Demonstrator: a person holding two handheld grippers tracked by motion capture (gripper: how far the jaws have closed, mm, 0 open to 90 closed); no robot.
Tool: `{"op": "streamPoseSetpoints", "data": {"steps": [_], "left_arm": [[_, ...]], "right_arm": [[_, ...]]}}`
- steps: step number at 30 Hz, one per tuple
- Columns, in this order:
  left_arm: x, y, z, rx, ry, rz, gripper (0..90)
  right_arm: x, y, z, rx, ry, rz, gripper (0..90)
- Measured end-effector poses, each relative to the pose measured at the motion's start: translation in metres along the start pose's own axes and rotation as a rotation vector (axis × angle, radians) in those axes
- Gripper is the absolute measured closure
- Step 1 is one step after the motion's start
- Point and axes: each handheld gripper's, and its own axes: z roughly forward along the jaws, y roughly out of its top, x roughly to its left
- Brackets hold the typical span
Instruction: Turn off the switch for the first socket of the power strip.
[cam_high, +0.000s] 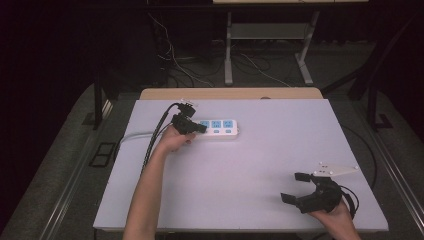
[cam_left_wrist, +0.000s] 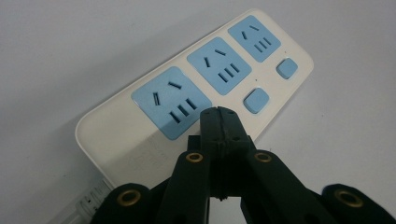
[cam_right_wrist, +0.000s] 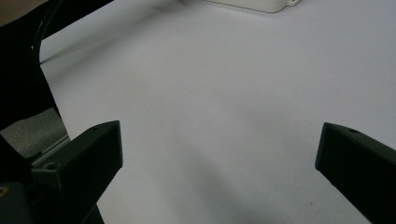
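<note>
Two grippers on a pale tabletop here, both held by a person whose forearms come in from the bottom of the high view. The left gripper sits up around 11 o'clock from the middle of the tabletop, right at the left end of a white power strip that lies flat near the far edge. In the left gripper view its fingers are pressed tight together with nothing between them, tips over the strip's near edge, just beside the nearest blue socket. Can't tell whether they're actually touching the plastic. That strip has three blue socket faces in a row and two small blue buttons along one side. The right gripper hangs out at roughly 4 o'clock, near the front right corner, well apart from the strip, grey plate on top. Its fingers are spread wide over bare surface, holding nothing, and the strip's corner peeks in at 12 o'clock of the right gripper view.
</note>
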Motion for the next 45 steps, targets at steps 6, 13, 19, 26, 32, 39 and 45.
{"op": "streamPoseSetpoints", "data": {"steps": [6,13,19,26,32,39,45], "left_arm": [[-0.003,0.0,0.0,-0.001,0.021,0.008,89.7],[-0.005,0.002,-0.004,-0.024,0.024,0.015,89.6],[-0.008,0.003,-0.01,-0.019,0.035,0.043,89.6],[-0.015,0.006,-0.022,-0.042,0.054,0.064,89.6],[-0.02,0.008,-0.038,-0.061,0.063,0.069,89.4],[-0.028,0.007,-0.056,-0.095,0.067,0.072,89.1],[-0.032,0.004,-0.067,-0.098,0.064,0.064,71.1]], "right_arm": [[0.0,0.0,0.0,-0.001,-0.001,0.002,0.6],[-0.001,0.0,-0.003,-0.012,-0.002,0.008,0.5],[-0.003,0.0,-0.002,-0.016,-0.004,0.013,0.5],[-0.003,0.0,-0.003,-0.018,-0.009,0.018,0.5],[-0.004,0.0,-0.004,-0.024,-0.011,0.019,0.6],[-0.003,0.0,-0.005,-0.024,-0.015,0.019,0.5],[-0.005,-0.001,-0.007,-0.03,-0.023,0.027,0.5]]}}
